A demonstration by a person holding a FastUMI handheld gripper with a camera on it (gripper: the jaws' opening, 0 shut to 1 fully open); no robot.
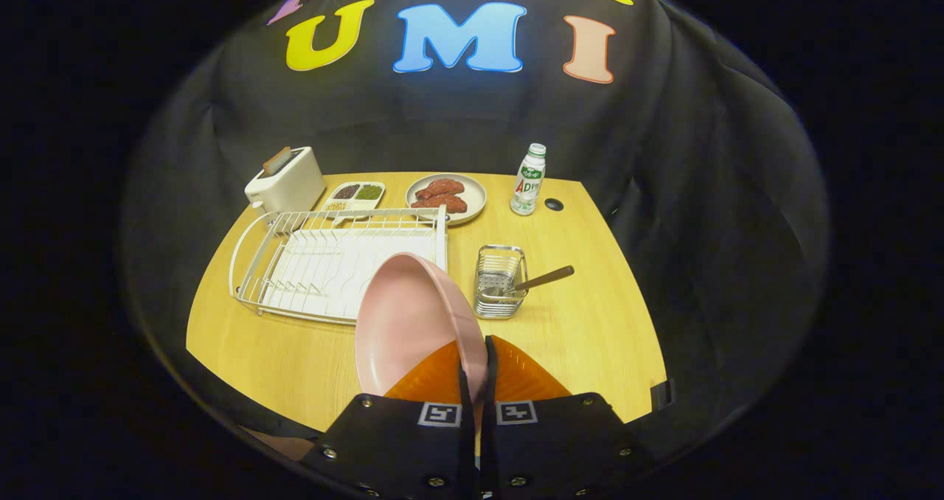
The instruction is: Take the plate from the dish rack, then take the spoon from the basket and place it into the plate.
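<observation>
My gripper (474, 352) is shut on the rim of a pink plate (405, 323), both orange fingers (516, 375) pressing on its edge. The plate stands on edge and tilted, lifted above the wooden table, in front of the near right corner of the white dish rack (324, 264). The rack holds nothing. To the right of the plate stands a small metal wire basket (500, 282). A spoon with a brown wooden handle (544, 278) leans out of the basket to the right.
At the table's back stand a white toaster (286, 179), a divided tray of food (354, 194), a plate of meat (446, 194) and a small white bottle (529, 179). A dark round hole (554, 204) lies by the bottle. Bare wood (590, 330) spreads right of the basket.
</observation>
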